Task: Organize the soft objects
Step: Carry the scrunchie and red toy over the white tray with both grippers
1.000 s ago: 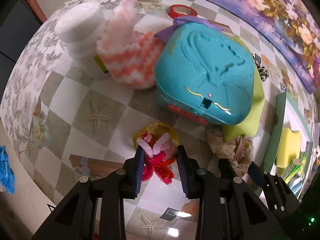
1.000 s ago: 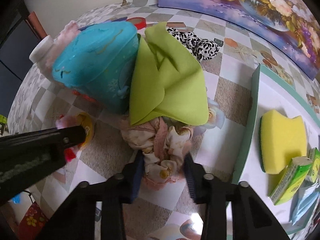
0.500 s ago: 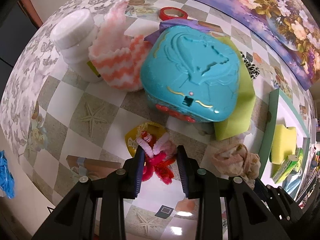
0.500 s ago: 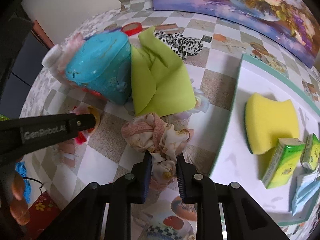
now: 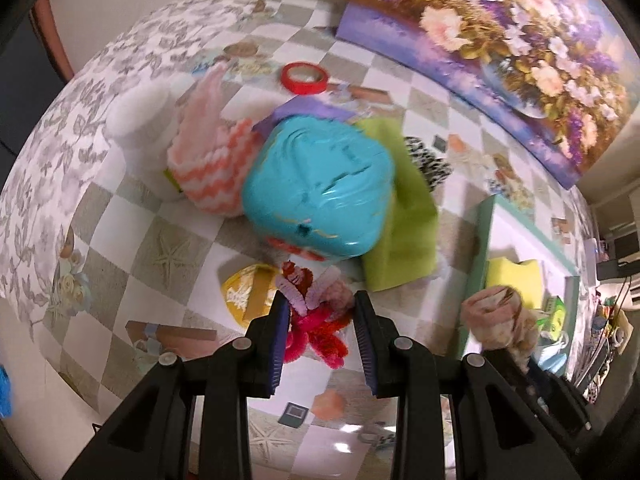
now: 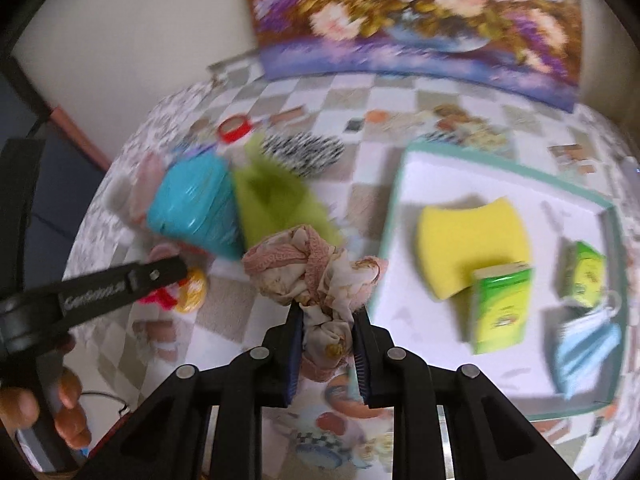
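My left gripper (image 5: 320,322) is shut on a pink and red fuzzy pipe-cleaner toy (image 5: 316,320) and holds it just above the checkered tablecloth, beside a yellow disc (image 5: 244,292). My right gripper (image 6: 325,322) is shut on a floral fabric scrunchie (image 6: 308,268), lifted off the table near the left rim of the white tray (image 6: 394,200). The same scrunchie (image 5: 496,316) shows at the right of the left wrist view. A green cloth (image 6: 276,200), a zebra-print cloth (image 6: 304,152) and a pink-and-white knit piece (image 5: 212,160) lie around the teal box (image 5: 320,188).
The tray holds a yellow sponge (image 6: 472,240), two green tissue packs (image 6: 500,308) and a blue face mask (image 6: 584,352). A white bottle (image 5: 136,120) and a red tape roll (image 5: 305,77) stand behind the box. A flower painting (image 5: 500,48) leans at the back.
The right gripper closed on the scrunchie, lifted it and carried it right, toward the tray. The left gripper rose with the fuzzy toy, away from the yellow disc.
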The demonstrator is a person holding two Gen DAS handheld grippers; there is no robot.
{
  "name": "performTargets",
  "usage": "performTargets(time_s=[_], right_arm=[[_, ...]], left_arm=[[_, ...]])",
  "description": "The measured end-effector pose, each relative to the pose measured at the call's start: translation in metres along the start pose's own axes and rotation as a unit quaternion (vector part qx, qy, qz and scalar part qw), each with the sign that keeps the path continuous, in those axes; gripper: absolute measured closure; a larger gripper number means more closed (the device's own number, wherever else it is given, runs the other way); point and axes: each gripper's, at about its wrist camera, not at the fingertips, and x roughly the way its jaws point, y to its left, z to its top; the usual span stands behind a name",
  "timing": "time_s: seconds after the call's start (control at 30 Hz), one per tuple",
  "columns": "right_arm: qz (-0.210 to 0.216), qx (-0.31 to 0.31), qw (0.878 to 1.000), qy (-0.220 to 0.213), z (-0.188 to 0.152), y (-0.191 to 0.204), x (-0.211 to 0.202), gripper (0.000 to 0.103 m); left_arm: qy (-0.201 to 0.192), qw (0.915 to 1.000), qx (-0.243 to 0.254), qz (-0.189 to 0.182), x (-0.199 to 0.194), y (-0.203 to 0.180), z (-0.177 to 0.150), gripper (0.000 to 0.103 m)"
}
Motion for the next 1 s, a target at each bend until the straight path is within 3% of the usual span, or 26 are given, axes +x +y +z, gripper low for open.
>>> performTargets(time_s=[0.47, 0.77, 1.0], right_arm=[[-0.072, 0.113, 0.990, -0.053, 0.055, -0.094, -0.036, 0.079], [-0.105, 0.194, 0.975, -0.041, 0.048, -0.175, -0.022, 0.079], [-0.121, 0.254, 0.959, -0.035, 0.031, -0.236, -0.022, 0.079]], left_arm=[[-0.006, 0.9968, 0.076, -0.025, -0.002, -0.105, 0.028, 0.070], [-0.009, 0.9880, 0.135, -0.075, 0.021, -0.176, 0.029, 0.070], [-0.014, 0.9789, 0.182, -0.092, 0.045, -0.215, 0.024, 0.070]])
